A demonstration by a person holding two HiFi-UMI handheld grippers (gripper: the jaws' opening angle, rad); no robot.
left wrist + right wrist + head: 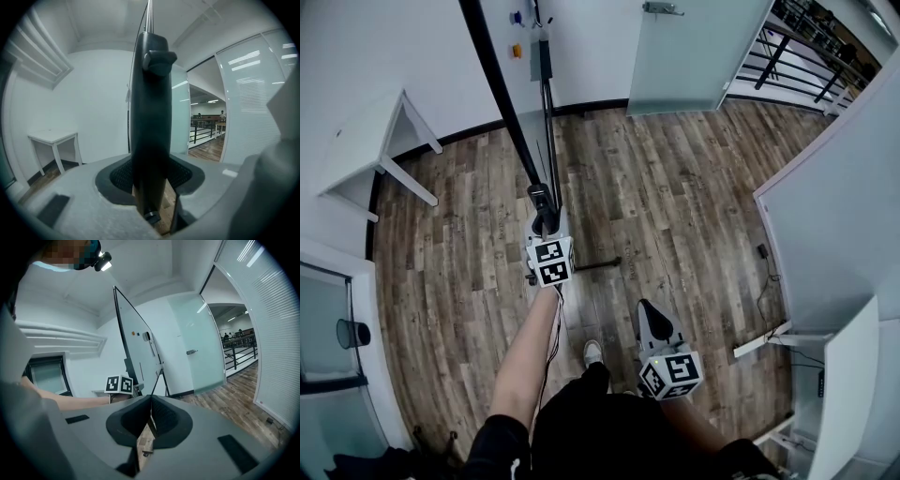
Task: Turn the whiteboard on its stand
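From above in the head view, the whiteboard (502, 94) shows as a thin black top edge running from the top of the frame down to my left gripper (544, 217). Its stand's foot (592, 265) lies on the wood floor. In the left gripper view the board's dark frame (150, 108) stands upright between the jaws, and my left gripper (151, 176) is shut on it. In the right gripper view the whiteboard (136, 348) stands tilted. My right gripper (151, 420) is shut on nothing and hangs lower right (649, 314), apart from the board.
A white table (366, 141) stands against the left wall. A glass door (694, 47) and a black railing (797, 56) are at the back right. White panels (834, 216) stand along the right side, with a cable (764, 262) on the floor. The person's shoe (592, 352) is below the board.
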